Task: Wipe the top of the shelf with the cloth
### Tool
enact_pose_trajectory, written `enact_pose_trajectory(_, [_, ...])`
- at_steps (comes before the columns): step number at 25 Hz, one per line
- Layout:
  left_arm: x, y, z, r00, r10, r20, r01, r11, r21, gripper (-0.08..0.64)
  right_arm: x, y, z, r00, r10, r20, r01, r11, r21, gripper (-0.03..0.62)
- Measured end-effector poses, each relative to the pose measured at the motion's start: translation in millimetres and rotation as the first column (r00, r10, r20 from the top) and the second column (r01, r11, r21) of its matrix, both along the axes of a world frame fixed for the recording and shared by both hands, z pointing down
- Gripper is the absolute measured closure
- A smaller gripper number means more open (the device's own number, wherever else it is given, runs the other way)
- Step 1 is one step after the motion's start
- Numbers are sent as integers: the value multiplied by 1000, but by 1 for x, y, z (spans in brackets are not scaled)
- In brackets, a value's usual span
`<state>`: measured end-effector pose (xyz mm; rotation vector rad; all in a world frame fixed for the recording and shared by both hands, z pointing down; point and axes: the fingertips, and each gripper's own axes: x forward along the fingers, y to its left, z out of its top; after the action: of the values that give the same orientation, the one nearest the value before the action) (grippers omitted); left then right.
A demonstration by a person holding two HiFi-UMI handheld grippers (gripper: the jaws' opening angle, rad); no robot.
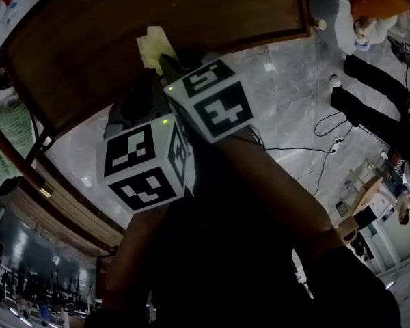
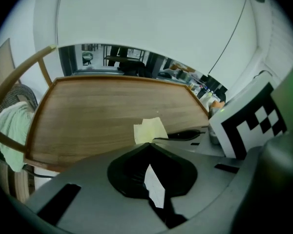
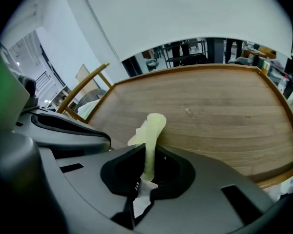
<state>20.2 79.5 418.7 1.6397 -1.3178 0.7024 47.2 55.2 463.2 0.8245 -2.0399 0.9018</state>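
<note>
Glossy grey marble floor (image 1: 287,74) crossed by black cables (image 1: 294,149); plain white wall (image 2: 151,18); green towel (image 2: 12,126) draped over wooden chair (image 2: 19,75).

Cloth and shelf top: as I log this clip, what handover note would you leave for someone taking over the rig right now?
Right tool: shut on the cloth, which sticks out past the jaws.
Left tool: shut, nothing in it, close beside the right one.
The cloth is at the near edge of the shelf top; whether it touches the wood cannot be told.
Done: cloth is in grip.
Left: wipe across the top; no wiped patch can be made out.
</note>
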Motion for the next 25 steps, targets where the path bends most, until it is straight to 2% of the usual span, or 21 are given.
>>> enact_pose_trajectory(7, [36,-23,-12,999,51,-15,-50,998,37,552,38,-13,-14,999,37,-8,-37,999,30,549])
enact_pose_trajectory(12, [92,-33,-5,994,109,-27,-107,992,62,552,93,-23,-6,997,75,-15,-74,996,47,549])
enact_pose_trajectory(19, [136,-42,-10,985,166,-47,-162,983,87,552,138,-38,-13,990,136,-25,-133,985,106,549])
enact_pose_trajectory(25, [172,-41,-6,975,213,-69,-207,975,85,552,182,-52,-13,984,152,-97,-134,976,170,549])
